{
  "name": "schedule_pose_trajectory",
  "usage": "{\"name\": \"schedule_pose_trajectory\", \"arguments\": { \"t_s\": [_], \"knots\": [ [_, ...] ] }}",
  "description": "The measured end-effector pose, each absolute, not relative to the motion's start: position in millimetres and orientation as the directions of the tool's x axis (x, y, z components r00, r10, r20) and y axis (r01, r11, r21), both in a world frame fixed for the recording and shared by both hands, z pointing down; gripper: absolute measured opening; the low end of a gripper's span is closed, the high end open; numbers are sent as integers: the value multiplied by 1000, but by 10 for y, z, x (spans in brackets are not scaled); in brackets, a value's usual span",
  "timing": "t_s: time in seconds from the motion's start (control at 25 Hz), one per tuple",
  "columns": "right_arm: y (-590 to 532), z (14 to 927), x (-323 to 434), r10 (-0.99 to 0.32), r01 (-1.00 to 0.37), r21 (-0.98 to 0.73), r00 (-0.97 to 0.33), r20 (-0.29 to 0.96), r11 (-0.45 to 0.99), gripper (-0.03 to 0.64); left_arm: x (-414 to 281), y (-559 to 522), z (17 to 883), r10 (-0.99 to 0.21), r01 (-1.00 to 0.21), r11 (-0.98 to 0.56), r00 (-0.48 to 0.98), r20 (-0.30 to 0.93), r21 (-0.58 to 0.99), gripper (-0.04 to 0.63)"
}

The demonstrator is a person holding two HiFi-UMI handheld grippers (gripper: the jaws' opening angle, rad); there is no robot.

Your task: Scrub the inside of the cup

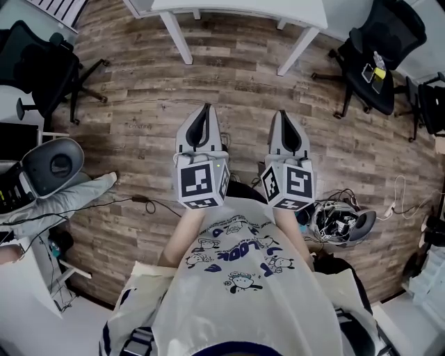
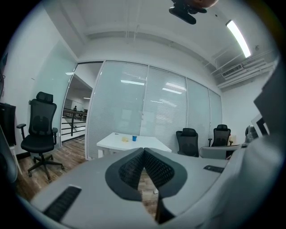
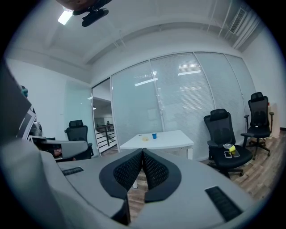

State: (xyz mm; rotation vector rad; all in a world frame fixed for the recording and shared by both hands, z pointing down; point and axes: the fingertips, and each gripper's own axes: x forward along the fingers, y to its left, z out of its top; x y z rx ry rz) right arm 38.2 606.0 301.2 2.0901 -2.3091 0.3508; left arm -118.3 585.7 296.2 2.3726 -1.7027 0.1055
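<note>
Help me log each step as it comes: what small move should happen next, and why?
Probably a step forward toward the white table. The left gripper and the right gripper are both shut and empty, held over the wood floor. The blue cup and a yellow item beside it sit on that table well ahead, seemingly out of reach from here.

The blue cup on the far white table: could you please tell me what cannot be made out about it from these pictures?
- Blue cup: too small in both gripper views to show its inside or any dirt.
- Yellow item beside it: too small to identify.
- Head view: the upper edge cuts off the white table, so the cup is unseen.
</note>
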Motion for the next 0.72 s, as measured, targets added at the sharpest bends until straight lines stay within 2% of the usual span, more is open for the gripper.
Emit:
{"name": "schedule_pose_trajectory", "arguments": {
  "t_s": [0.72],
  "knots": [
    [4899, 2972, 397, -986, -989, -146, -54, 160, 31, 12, -1178, 4565, 2960, -909, -925, -346, 372, 189, 158, 31]
  ]
}}
